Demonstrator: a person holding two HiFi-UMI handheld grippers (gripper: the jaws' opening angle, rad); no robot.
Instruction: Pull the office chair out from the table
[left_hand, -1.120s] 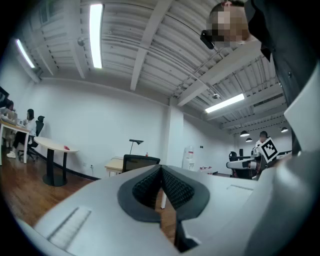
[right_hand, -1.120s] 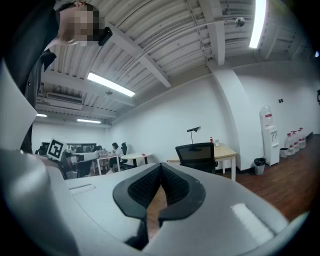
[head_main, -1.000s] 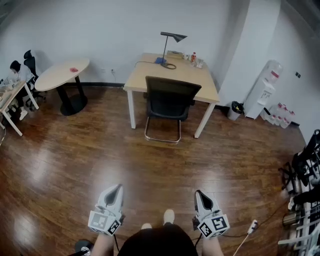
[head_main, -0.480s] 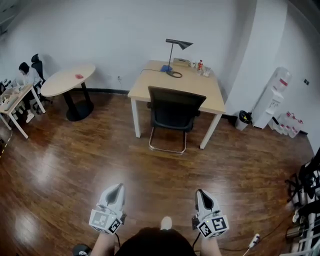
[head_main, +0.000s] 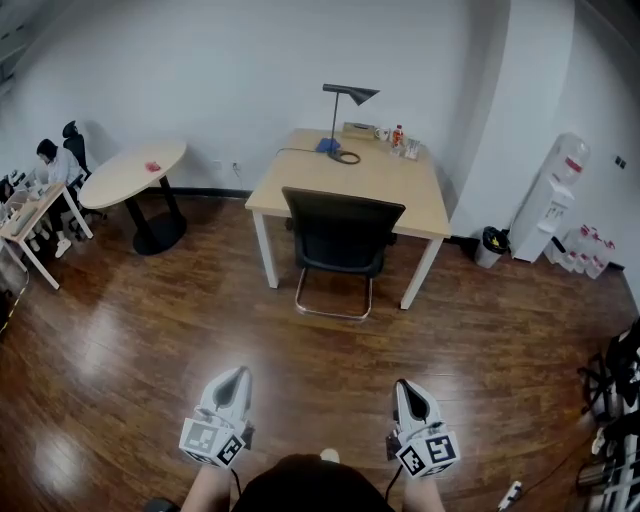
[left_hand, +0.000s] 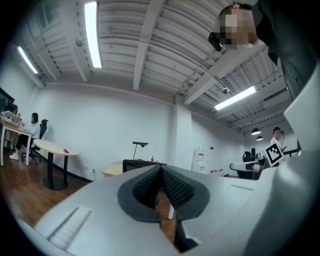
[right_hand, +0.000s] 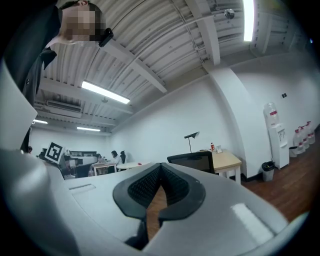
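A black office chair (head_main: 340, 240) with a chrome sled base is tucked under the near side of a light wooden table (head_main: 350, 180), its back toward me. It also shows far off as a dark chair back (left_hand: 137, 164) in the left gripper view and as a dark chair back (right_hand: 192, 161) in the right gripper view. My left gripper (head_main: 234, 378) and right gripper (head_main: 404, 388) are held low near my body, well short of the chair, both pointing toward it. Both are shut with nothing between the jaws.
A black desk lamp (head_main: 345, 110) and small bottles stand on the table. A round table (head_main: 133, 172) is at the left, with a seated person (head_main: 48, 165) at a desk beyond it. A water dispenser (head_main: 552, 195) and a bin (head_main: 491, 245) stand at the right. Dark wooden floor (head_main: 320, 360) lies between me and the chair.
The chair and table sit lower and larger in the head view than a second ago. Both grippers stay shut in the same pose.
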